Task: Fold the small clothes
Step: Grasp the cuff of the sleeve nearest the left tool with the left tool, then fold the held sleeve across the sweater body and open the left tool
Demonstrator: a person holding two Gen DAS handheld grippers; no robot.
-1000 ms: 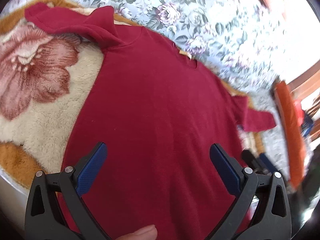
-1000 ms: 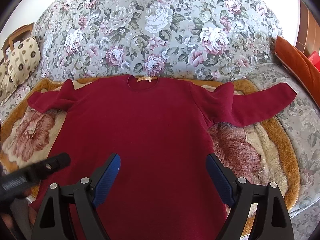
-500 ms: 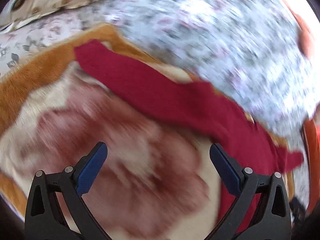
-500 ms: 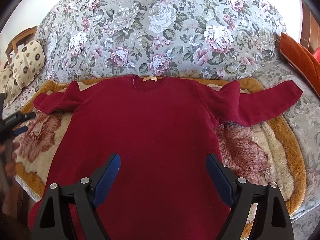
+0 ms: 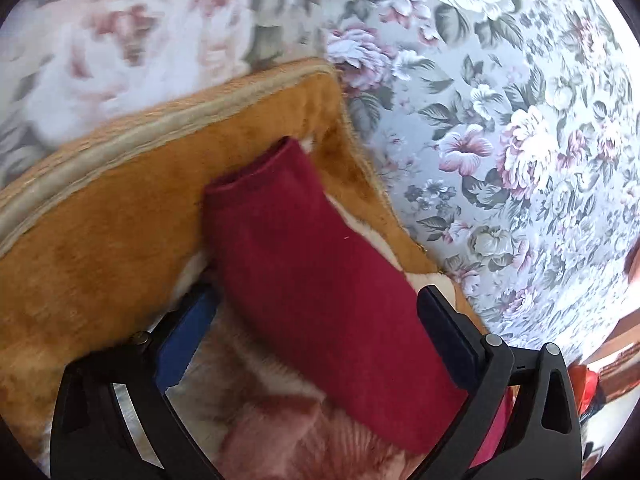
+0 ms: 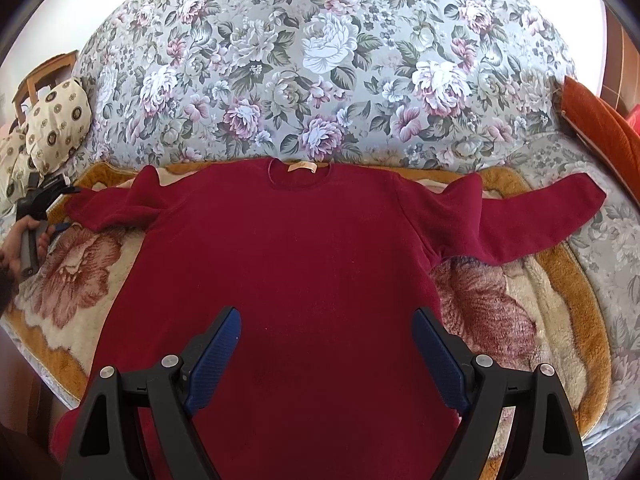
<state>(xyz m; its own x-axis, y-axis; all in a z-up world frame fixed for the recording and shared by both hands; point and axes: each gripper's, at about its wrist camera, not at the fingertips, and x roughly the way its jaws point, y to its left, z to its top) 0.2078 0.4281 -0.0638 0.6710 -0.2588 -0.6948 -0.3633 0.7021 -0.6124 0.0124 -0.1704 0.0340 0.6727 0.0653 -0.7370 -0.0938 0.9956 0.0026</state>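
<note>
The sweater (image 6: pixel 288 280) lies flat and face up on a plush blanket (image 6: pixel 540 320) that covers a floral sofa (image 6: pixel 320 60). Its collar points to the sofa back and both sleeves are spread out to the sides, so the whole shape is open and ready for a first fold. I judge that no fold is made yet.

The left sleeve (image 5: pixel 304 248) is the part in work. In the left wrist view its cuff lies on the orange border of the blanket, near the corner, and the sleeve runs between the two fingers of the left gripper (image 5: pixel 320 344). The jaws stand wide apart, one on each side of the sleeve. The left finger seems to press into the blanket pile beside the cloth; if the right one touches the cloth, I cannot tell. Probably the gripper is placed so in order to close on the sleeve and carry it over the body.

The right gripper (image 6: pixel 326 356) hangs over the lower middle of the sweater body, jaws also wide apart and holding nothing. It looks like it waits, perhaps to keep the body from sliding when the sleeve is pulled.

At the far left of the right wrist view, the hand (image 6: pixel 16 240) holding the left gripper is visible beside the sleeve end. A patterned cushion (image 6: pixel 56 128) sits behind it, and an orange cushion (image 6: pixel 600 120) is at the right.
</note>
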